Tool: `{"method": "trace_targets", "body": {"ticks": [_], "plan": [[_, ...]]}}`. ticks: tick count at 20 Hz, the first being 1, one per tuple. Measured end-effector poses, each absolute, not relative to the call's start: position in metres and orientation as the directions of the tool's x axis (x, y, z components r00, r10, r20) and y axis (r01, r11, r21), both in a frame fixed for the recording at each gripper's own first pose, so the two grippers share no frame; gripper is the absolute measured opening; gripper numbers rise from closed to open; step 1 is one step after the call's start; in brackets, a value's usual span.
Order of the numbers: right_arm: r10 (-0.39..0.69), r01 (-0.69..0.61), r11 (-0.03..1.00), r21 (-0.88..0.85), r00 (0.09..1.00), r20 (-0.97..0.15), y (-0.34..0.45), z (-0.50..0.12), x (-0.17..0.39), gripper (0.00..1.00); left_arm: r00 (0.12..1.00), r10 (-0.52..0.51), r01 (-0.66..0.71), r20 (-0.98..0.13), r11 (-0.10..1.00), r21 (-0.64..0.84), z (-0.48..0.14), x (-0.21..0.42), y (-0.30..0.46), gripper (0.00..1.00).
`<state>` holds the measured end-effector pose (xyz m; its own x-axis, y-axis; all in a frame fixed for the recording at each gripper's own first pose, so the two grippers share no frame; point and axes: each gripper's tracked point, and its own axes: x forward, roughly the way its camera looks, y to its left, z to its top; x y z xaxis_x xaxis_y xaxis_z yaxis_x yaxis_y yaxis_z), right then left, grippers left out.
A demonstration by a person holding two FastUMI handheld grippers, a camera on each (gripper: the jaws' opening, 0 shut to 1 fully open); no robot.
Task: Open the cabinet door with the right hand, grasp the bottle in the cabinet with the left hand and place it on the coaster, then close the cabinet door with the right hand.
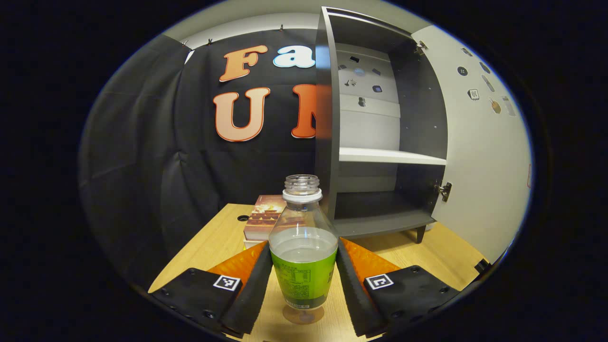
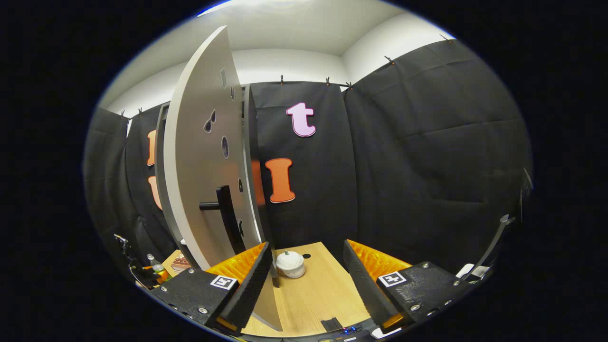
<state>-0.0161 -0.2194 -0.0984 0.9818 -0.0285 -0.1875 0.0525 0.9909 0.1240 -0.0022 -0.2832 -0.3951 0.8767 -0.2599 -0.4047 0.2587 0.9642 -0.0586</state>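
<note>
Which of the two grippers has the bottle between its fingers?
The left gripper: the bottle stands upright on the coaster between its fingers. The right gripper is open by the door, with bare table between its fingers.

In the left gripper view, the left gripper (image 1: 304, 280) is level and low over the worktop, its two fingers spread on either side of a clear plastic bottle with a green label (image 1: 302, 256), close beside it; contact cannot be told. In the right gripper view, the right gripper (image 2: 308, 280) is held level with its fingers wide apart, gripping nothing.
</note>
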Motion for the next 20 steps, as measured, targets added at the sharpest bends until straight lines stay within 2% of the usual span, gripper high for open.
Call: {"method": "trace_targets", "body": {"ticks": [9,20], "plan": [[-0.072,0.096,0.991,0.09,0.969,-0.236,-0.221,-0.109,-0.026,0.93,0.856,-0.24,0.231,-0.458,0.97,-0.076,-0.465,-0.022,-0.278,0.81],[-0.061,0.086,0.992,0.09,0.965,-0.256,-0.208,-0.117,-0.019,0.93,0.853,-0.232,0.21,-0.467,0.973,-0.099,-0.479,-0.03,-0.274,0.82]]}}
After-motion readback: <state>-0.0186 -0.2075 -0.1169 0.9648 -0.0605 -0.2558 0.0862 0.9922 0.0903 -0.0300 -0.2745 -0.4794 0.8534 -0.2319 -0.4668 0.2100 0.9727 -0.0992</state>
